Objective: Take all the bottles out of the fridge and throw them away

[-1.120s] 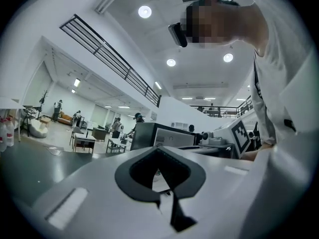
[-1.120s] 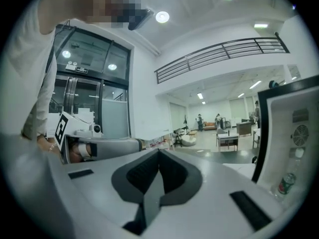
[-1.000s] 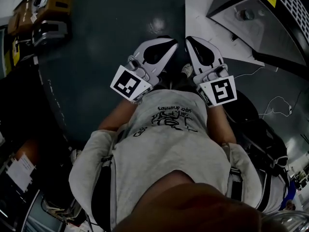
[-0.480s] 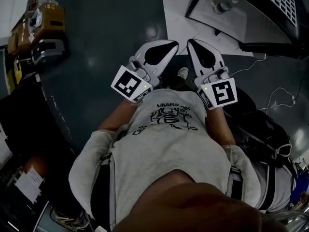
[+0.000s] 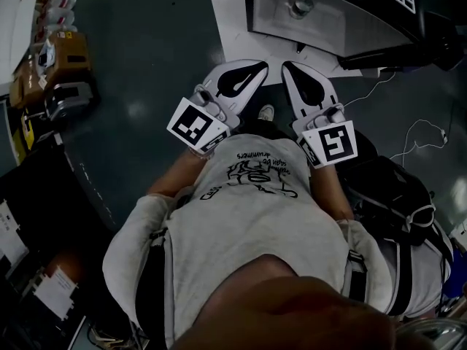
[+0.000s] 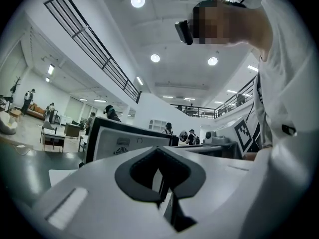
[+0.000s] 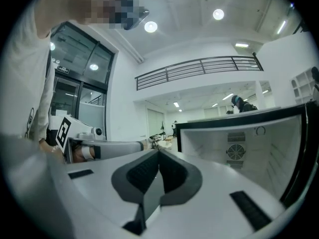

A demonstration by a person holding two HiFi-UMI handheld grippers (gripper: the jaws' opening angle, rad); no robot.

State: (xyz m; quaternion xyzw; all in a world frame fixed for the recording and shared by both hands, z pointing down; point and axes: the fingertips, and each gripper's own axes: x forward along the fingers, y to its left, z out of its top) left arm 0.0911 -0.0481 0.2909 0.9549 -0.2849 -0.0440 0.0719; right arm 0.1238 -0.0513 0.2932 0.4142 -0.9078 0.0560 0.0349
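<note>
No bottle shows in any view. The open fridge (image 5: 328, 20) is at the top of the head view; its white inside with a round vent is bare where I can see it. It also shows in the left gripper view as the fridge (image 6: 124, 141) and in the right gripper view as the fridge (image 7: 249, 148). My left gripper (image 5: 257, 65) and right gripper (image 5: 289, 65) are held side by side in front of my chest, pointing at the fridge, well short of it. Both have their jaws together with nothing between them, left gripper (image 6: 160, 158), right gripper (image 7: 158, 158).
A white mat (image 5: 230, 20) lies on the dark floor under the fridge. Boxes and a yellow-black case (image 5: 66, 71) stand at the left. A black backpack (image 5: 394, 188) and loose cables (image 5: 419, 133) lie at the right. People and tables (image 6: 52, 133) are far off in the hall.
The fridge and white mat have slid leftward and nearer the middle of the head view as I turn toward them. Both grippers keep their place before my chest, still shut.
</note>
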